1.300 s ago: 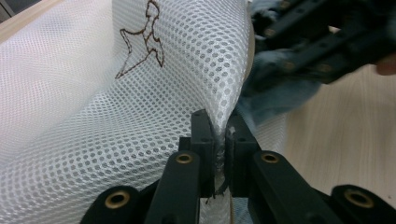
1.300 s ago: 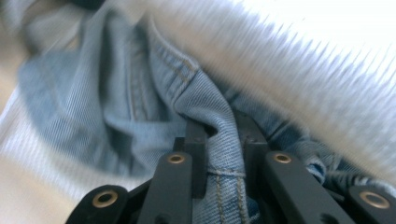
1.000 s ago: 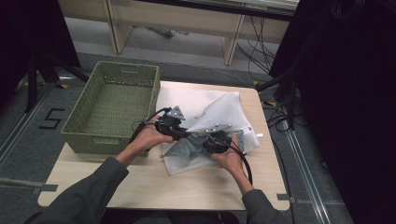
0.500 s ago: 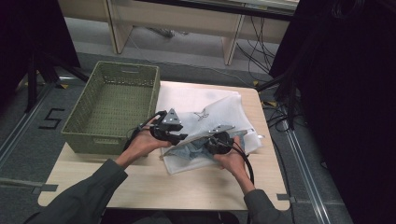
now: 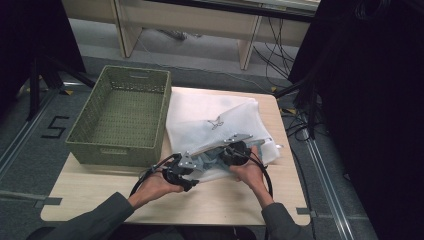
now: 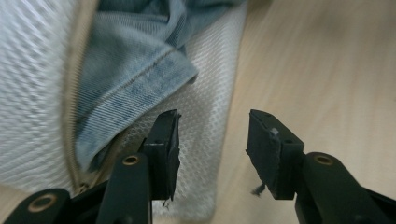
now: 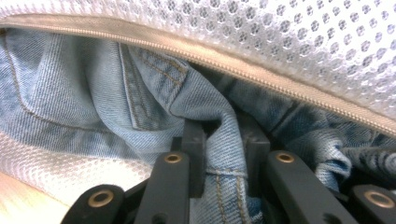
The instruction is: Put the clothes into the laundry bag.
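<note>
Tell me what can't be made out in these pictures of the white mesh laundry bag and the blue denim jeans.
- Blue denim jeans: mostly inside the white mesh laundry bag; their full shape is hidden in the high view.
- Right hand-held gripper: its pads are buried in a denim fold in the right gripper view.
- Beige zipper: cut off by the top edge and blurred in the left gripper view.
- Left hand-held gripper: its jaws are too small to judge in the high view.

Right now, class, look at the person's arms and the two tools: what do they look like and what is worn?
Both forearms wear dark grey long sleeves; the hands are bare. The left tool and right tool are black, each trailing a looped black cable. A grey three-cornered plate sits on the right one. Up close, the left tool's flat black pads look worn and frayed, on black arms with brass-coloured rivets.
</note>
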A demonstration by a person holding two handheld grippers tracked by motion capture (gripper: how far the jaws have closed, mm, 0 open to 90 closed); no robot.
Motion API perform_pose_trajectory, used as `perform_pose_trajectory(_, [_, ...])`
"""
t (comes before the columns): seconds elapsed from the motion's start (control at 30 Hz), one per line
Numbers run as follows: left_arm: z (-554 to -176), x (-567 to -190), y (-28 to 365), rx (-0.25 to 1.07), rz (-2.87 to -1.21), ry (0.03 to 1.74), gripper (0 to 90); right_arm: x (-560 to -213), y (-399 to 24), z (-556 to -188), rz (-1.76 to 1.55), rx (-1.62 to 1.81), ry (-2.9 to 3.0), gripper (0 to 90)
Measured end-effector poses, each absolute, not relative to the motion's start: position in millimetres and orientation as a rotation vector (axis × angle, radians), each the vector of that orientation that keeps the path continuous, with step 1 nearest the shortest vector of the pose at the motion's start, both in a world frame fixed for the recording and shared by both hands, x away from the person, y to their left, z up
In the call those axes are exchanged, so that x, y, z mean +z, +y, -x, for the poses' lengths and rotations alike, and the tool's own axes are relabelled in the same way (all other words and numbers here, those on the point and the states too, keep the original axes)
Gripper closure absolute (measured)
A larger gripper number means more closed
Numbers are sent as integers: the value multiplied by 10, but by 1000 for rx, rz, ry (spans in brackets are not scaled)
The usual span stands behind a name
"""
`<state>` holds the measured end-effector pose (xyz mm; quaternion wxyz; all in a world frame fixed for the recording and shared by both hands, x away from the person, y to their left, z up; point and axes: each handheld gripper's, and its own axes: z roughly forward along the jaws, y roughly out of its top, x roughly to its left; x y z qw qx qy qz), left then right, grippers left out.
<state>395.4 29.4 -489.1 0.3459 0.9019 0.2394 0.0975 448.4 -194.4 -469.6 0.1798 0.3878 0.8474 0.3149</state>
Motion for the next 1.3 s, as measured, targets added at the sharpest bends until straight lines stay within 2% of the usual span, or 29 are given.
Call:
perform_pose_trajectory(0.1, [-4033,-4985,263,225,-2357,638,552,-4668,-1950,-4453,-1090,875,2411,774])
perform_pose_trajectory(0.2, [-4046,-5023,243,237,-2405,595,624,-4648,-1946,-4410,-1057,850,2416,775])
perform_pose_trajectory(0.23, [-4040,-4999,235,247,-2426,589,714,-4633,-1927,-4360,-1031,849,2419,775])
perform_pose_trajectory(0.27, [-4040,-4999,235,247,-2426,589,750,-4633,-1927,-4360,-1031,849,2419,775])
perform_pose_trajectory(0.3, [-4017,-5013,229,243,-2397,614,750,-4633,-1916,-4337,-1007,854,2408,775])
perform_pose_trajectory(0.37, [-3990,-5013,256,239,-2400,601,820,-4582,-1886,-4255,-971,815,2426,775])
perform_pose_trajectory(0.4, [-3991,-4996,291,229,-2437,567,827,-4576,-1867,-4227,-951,806,2429,774])
perform_pose_trajectory(0.63, [-3863,-4969,498,176,-2482,520,841,-4661,-1708,-4079,-901,824,2519,780])
perform_pose_trajectory(0.8, [-3867,-4998,626,130,-2422,593,848,-4755,-1629,-4305,-939,733,2447,799])
perform_pose_trajectory(0.9, [-3872,-4988,656,135,-2454,558,847,-4745,-1640,-4589,-1044,727,2339,802])
perform_pose_trajectory(1.1, [-3889,-4990,688,110,-2439,589,844,-4753,-1689,-4809,-1087,737,2260,796])
perform_pose_trajectory(1.17, [-3888,-4989,686,106,-2438,597,839,-4746,-1669,-4763,-1086,757,2276,756])
perform_pose_trajectory(1.2, [-3887,-4987,685,108,-2441,595,836,-4736,-1674,-4735,-1076,775,2308,716])
perform_pose_trajectory(1.23, [-3881,-4985,683,108,-2439,600,826,-4683,-1696,-4638,-1046,811,2348,632])
perform_pose_trajectory(1.27, [-3881,-4985,683,108,-2439,600,822,-4683,-1696,-4638,-1046,811,2348,632])
perform_pose_trajectory(1.3, [-3876,-4988,679,107,-2431,608,822,-4654,-1709,-4595,-1043,821,2353,592])
